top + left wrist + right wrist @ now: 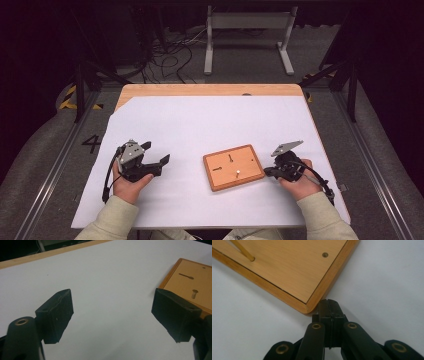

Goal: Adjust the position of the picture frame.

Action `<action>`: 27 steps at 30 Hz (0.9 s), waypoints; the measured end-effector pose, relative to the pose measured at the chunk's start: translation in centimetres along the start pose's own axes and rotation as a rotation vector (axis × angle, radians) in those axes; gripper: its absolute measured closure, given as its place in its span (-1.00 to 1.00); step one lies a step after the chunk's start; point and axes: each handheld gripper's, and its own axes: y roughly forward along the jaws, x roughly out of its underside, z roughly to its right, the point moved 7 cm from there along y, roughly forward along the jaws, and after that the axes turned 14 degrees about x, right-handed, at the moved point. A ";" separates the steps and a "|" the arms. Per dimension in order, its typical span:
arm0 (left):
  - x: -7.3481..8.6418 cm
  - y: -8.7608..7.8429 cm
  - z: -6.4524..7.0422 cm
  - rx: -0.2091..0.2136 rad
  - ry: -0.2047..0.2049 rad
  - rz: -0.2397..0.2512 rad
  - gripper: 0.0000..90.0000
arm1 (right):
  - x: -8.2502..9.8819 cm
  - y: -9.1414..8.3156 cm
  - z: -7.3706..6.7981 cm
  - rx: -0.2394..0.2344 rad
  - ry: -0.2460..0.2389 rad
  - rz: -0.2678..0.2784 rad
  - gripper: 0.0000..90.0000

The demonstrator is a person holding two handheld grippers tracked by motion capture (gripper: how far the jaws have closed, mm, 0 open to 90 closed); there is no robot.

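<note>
Right gripper [329,305], jaws pressed together and empty, noses against the near corner of the wooden peg board [233,167] lying mid-table. Left gripper [152,161] waits spread wide, well apart on the board's far side.

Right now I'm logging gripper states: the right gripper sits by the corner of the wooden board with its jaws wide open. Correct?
Not quite. The right gripper is at the corner of the wooden board, but its jaws are shut, pressed together with nothing between them, as the right gripper view shows.
</note>
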 end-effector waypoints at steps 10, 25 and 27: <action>0.1 0.1 0.0 0.000 -0.003 -0.003 -0.60 | -1.0 0.2 -4.1 -0.082 -0.134 -0.008 1.00; 0.0 0.4 0.3 0.033 0.004 -0.023 -0.60 | -3.0 -1.2 -4.1 -0.021 -0.167 0.147 0.78; -0.2 0.6 0.8 0.044 0.024 -0.043 -0.58 | -3.6 -1.8 -3.6 0.007 -0.155 0.224 0.62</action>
